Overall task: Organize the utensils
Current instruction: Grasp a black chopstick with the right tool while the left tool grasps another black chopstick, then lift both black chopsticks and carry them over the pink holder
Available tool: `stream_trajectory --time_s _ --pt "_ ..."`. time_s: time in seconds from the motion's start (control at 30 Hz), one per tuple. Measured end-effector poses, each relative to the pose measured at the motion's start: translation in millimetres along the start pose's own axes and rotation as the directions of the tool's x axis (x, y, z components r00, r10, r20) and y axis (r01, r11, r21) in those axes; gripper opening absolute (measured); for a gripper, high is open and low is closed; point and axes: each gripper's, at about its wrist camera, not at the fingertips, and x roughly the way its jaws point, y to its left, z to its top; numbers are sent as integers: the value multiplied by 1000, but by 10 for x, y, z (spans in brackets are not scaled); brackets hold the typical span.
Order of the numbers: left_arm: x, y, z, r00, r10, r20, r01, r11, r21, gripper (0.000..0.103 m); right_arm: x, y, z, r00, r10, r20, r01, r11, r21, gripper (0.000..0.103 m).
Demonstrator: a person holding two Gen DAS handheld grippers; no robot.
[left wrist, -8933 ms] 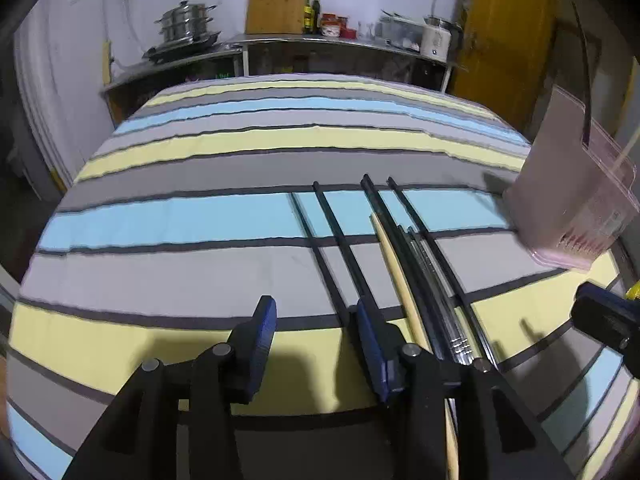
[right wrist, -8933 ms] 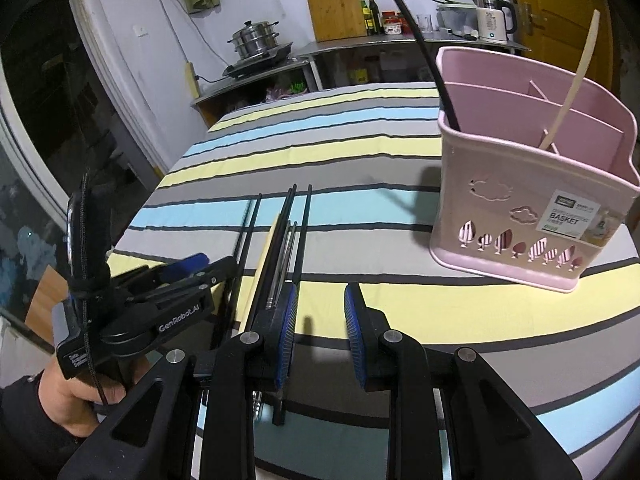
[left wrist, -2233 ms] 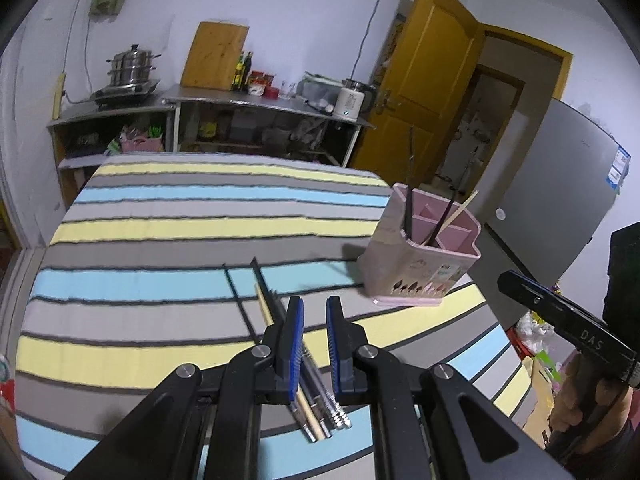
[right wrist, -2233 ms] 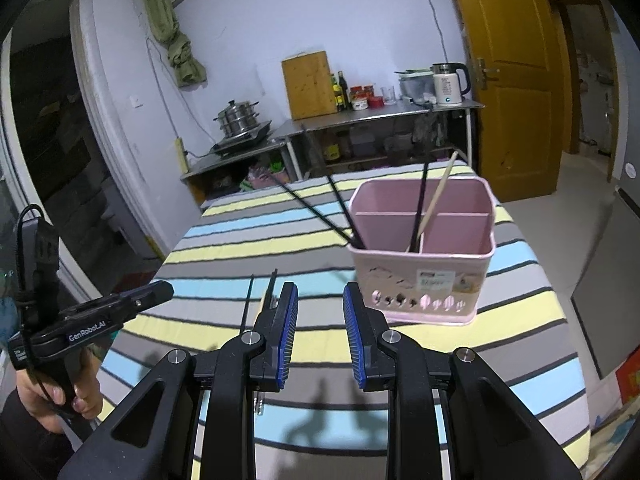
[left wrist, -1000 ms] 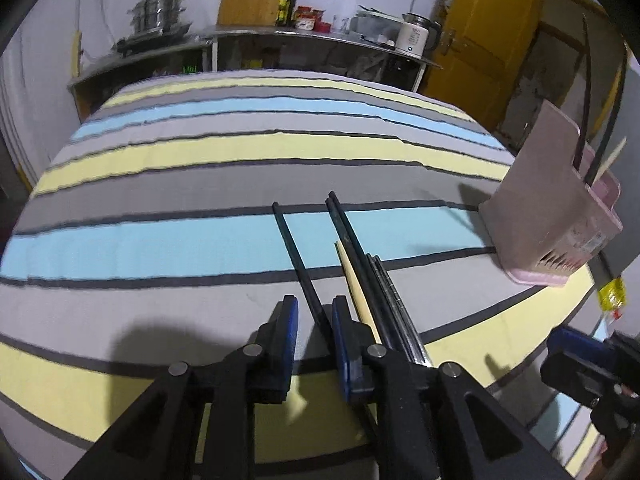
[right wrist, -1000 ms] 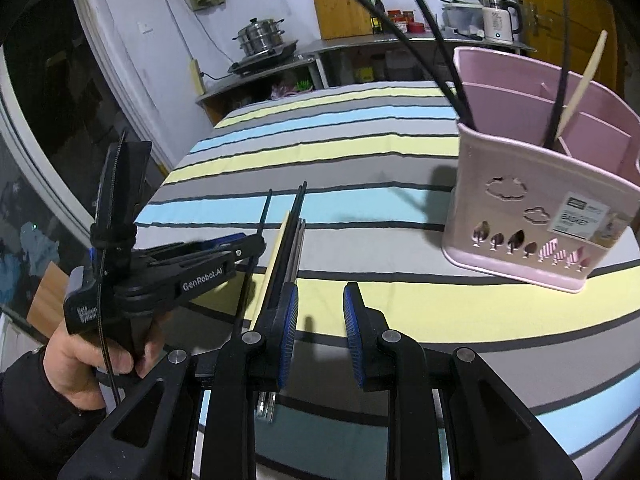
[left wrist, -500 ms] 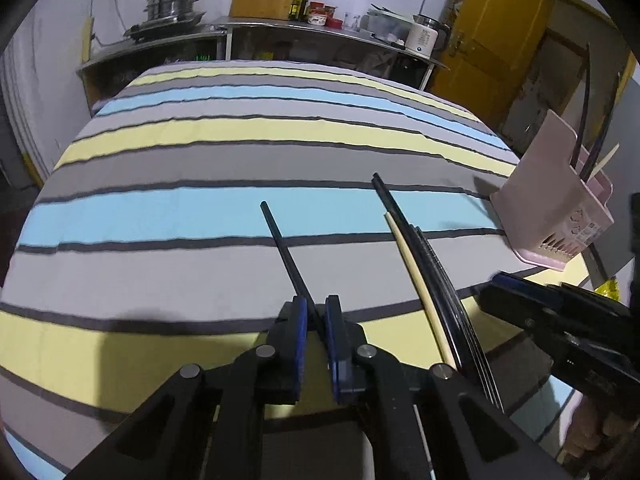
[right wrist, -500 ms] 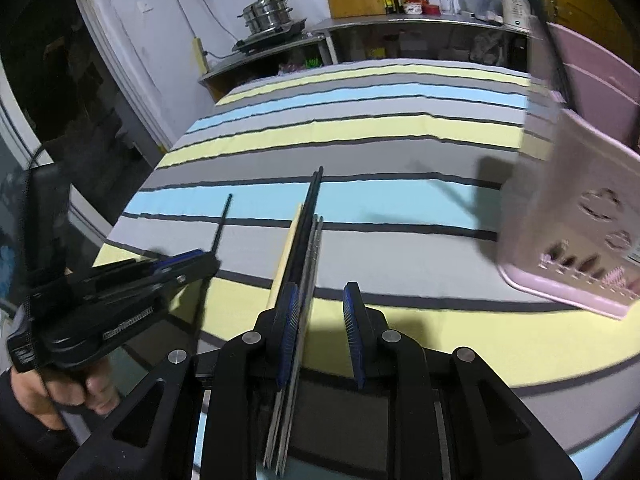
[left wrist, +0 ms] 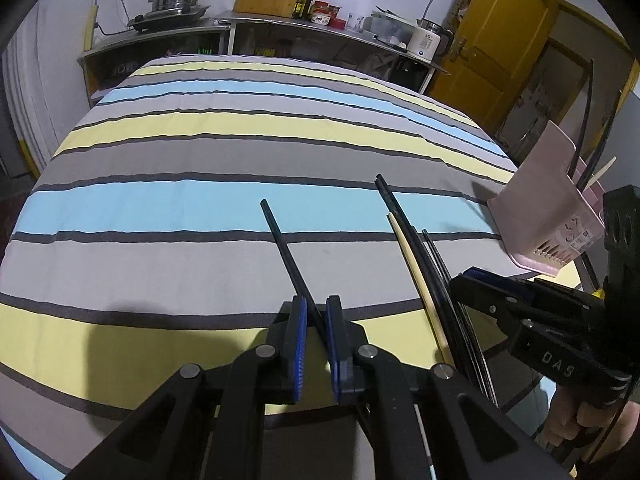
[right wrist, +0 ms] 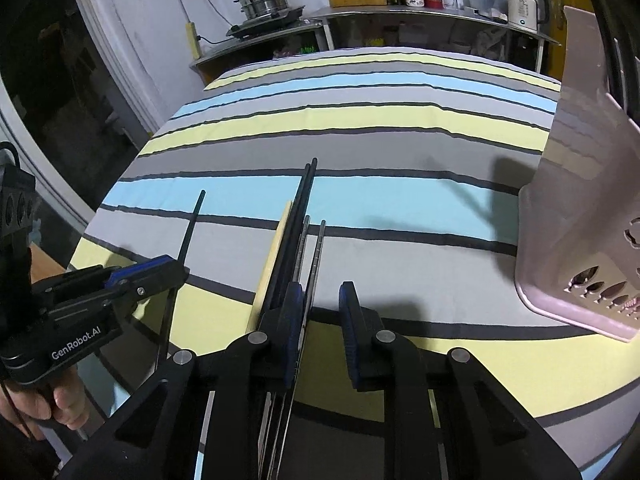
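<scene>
status: partly complete. the pink perforated plastic utensil basket (left wrist: 540,208) stands at the right edge of the striped-cloth bench (left wrist: 224,160) and already holds two thin black chopsticks (left wrist: 588,120) and one pale wooden stick (left wrist: 604,170), all leaning upright. the left claw (left wrist: 316,322) is pinching the near end of a single black chopstick (left wrist: 284,248), whose far end points across the cloth. the right claw (right wrist: 320,308) is spread, with no utensil between its pads, and sits over the remaining bundle (right wrist: 298,232): one pale wooden chopstick, two black ones and two metal ones, lying side by side on the bench. judged remaining: transfer of the gripped chopstick and the bundle to the basket.
</scene>
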Motion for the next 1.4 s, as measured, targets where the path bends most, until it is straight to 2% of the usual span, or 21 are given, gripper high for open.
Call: stream_trajectory --time_s 0.33,0.47,0.6,0.73,0.87,1.13,1.4 --pt "93 -53 122 999 34 -25 -34 999 5 10 95 135 106 997 -82 -8 82 995 -59 18" --pt "124 -102 141 998 63 -17 -62 997 40 10 116 157 119 994 -105 -6 104 991 -86 7" --pt "140 -145 157 996 85 -14 -84 994 63 10 106 123 126 997 -80 -13 79 994 -70 5" --pt "113 -98 172 998 53 -22 -52 998 42 8 37 125 107 999 -53 -10 52 997 -56 5" --pt "-19 -98 180 1000 23 2 -23 999 32 6 -142 130 102 999 -29 22 30 999 -46 5" --pt "-459 -203 241 997 -31 76 28 999 42 5 -596 119 151 994 -1 108 4 1000 -22 5" --pt "-965 -385 303 986 -83 146 71 994 82 5 -1080 107 146 981 8 196 -8 1000 -1 5"
